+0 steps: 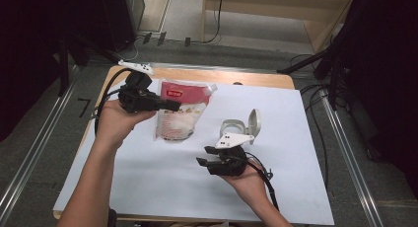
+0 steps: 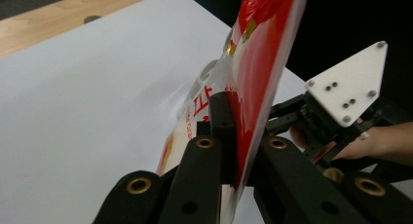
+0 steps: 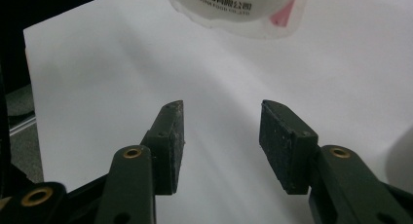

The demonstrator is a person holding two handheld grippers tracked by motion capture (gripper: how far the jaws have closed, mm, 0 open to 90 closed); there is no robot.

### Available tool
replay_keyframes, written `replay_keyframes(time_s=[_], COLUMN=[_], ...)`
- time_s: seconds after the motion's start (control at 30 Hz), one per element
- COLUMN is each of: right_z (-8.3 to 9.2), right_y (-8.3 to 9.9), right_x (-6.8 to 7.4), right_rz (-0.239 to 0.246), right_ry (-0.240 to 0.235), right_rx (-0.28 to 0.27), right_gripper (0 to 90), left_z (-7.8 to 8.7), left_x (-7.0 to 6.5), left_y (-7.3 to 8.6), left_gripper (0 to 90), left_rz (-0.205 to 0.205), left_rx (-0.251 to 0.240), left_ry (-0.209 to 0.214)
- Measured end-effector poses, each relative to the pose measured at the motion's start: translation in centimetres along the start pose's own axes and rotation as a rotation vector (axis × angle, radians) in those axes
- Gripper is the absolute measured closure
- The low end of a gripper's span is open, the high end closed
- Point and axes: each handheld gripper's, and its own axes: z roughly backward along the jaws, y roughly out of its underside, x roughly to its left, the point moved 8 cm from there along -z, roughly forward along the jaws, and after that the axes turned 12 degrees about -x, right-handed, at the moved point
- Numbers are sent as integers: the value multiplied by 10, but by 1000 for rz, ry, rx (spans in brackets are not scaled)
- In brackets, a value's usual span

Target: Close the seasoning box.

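Pinching pouch (image 1: 178,113) edge: left gripper (image 1: 170,105); right gripper (image 1: 206,156) spread, empty; flip-lid container (image 1: 240,125) just behind.

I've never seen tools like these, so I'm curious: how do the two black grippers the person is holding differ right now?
The left gripper is shut on the edge of a red-and-white pouch, holding it up; the right gripper is open and holds nothing. The left gripper is farther up the white sheet, pointing toward the middle; the right gripper sits nearer the person, beside a white container with its lid flipped up. Both are black two-jaw tools with trailing cables.
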Motion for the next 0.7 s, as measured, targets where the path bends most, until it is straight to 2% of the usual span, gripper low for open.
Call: replay_keyframes(time_s=[0.1,0.13,0.33,0.57,0.6,0.7], right_z=[-11,-14,-37,-54,-56,-58], right_y=[1,1,1,3,3,2], right_x=[1,2,4,0,-2,-6], right_rz=[16,19,-11,-43,-38,-24], right_ry=[-7,-6,-8,10,17,48], right_rx=[9,9,-12,-43,-47,-68], right_gripper=[546,547,542,524,516,496], left_z=[-1,-1,0,3,3,4], left_x=[-3,-5,-10,-16,-17,-19], left_y=[0,0,0,1,1,2], left_gripper=[900,900,900,900,900,900], left_rz=[-19,-12,-16,29,29,71], left_rx=[4,1,10,27,33,47], left_ry=[-5,-1,7,39,44,58])
